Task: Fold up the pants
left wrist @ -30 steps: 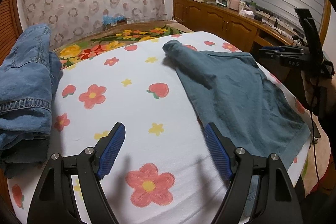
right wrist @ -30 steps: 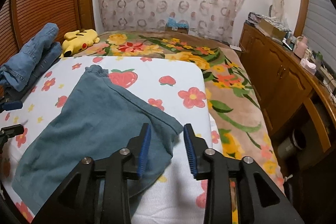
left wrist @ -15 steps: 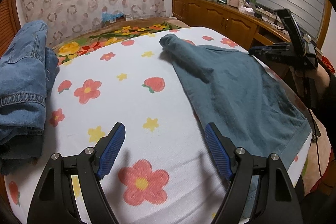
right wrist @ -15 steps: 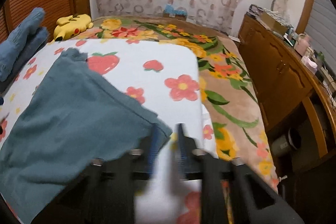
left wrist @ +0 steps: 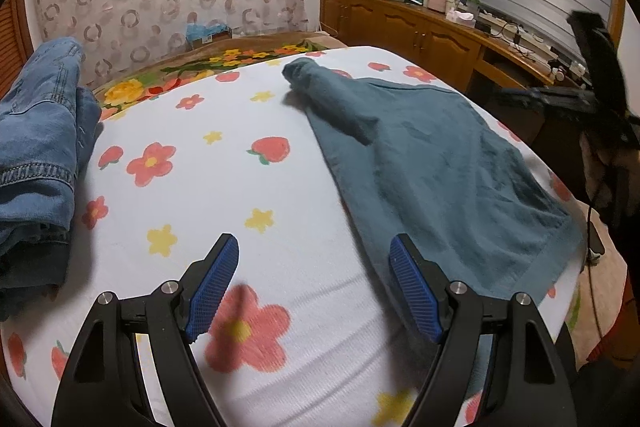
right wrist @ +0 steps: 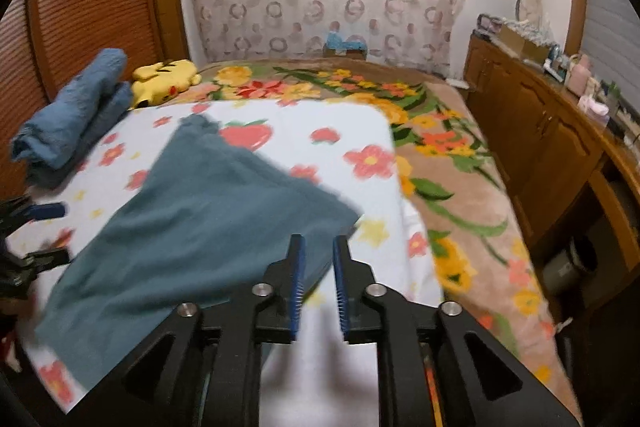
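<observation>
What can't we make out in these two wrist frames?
- Teal pants: near hem hidden behind the left gripper fingers in the left wrist view; motion-blurred in the right wrist view.
- Right gripper: whether anything sits between its narrow jaws.
- Jeans: cut off by the left wrist image edge.

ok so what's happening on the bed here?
A person holding a tool in each hand is folding teal pants spread on a white flower-print blanket. The right tool sits at the pants' near corner with a narrow gap, having just been opening, and no cloth clearly pinched. The left tool hovers wide open over bare blanket. Folded blue denim lies aside.
</observation>
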